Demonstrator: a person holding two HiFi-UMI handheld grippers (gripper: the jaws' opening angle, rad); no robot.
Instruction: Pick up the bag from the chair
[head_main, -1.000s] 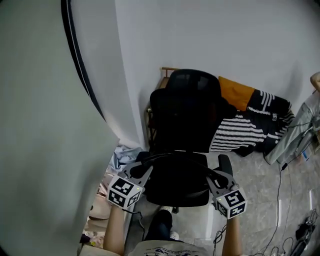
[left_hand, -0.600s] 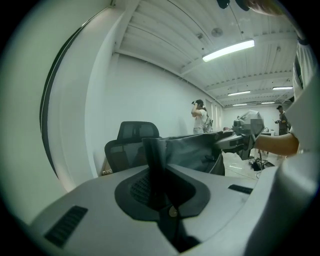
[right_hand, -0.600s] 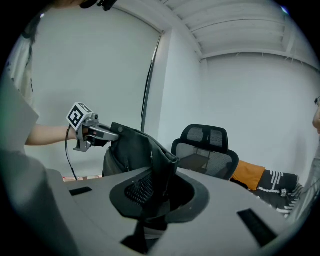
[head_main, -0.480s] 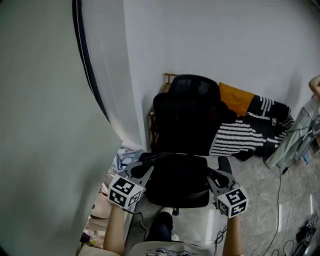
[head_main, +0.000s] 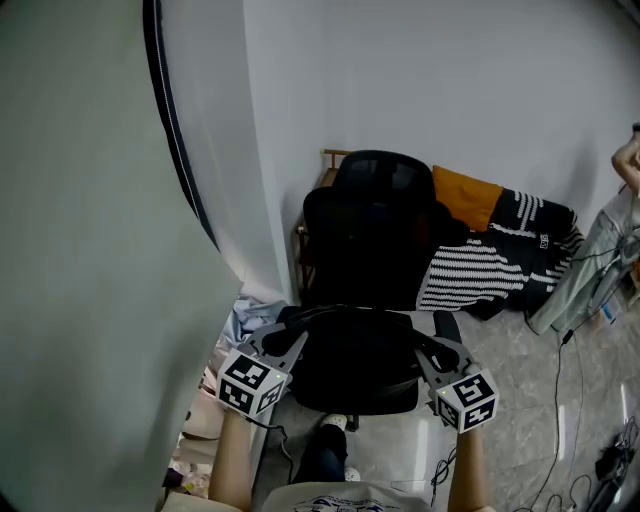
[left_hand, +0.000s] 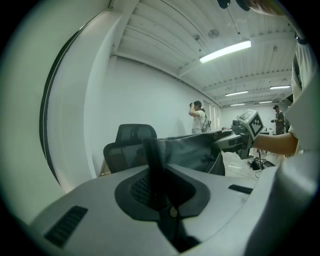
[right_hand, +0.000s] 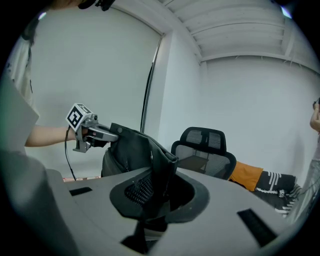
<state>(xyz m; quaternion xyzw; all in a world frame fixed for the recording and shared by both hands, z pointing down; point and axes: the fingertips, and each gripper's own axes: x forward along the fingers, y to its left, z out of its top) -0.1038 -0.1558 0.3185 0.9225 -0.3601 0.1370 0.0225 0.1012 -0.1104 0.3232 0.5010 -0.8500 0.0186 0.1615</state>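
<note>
Fabric is all that either tool has hold of. The left tool (head_main: 284, 338) has its jaws almost fully closed on a thin strip at one end of the black bag (head_main: 360, 365). The right tool (head_main: 428, 352) is clamped on a thicker fold at the other end, so its jaws stand a little wider. The bag is slung between the 2 tools on the near side of the chair (head_main: 375, 235), close to the person, with the chair back on the far side against the wall. From above, the bag covers the seat, and I cannot tell whether its bottom touches the seat or has cleared it.

Between the 2 grips the bag's top edge runs taut, while the body below hangs in loose folds, so it looks soft and shapeless, not stiff. It probably weighs little unless something is inside, and nothing shows whether it is full. Soft cloth like this would likely swing, and it could creep out of a narrow pinch, above all on the left, where only a thin strip is caught. The rim or a strap at each end seems the best place to hold it, with both tools kept level so the opening stays up.
</note>
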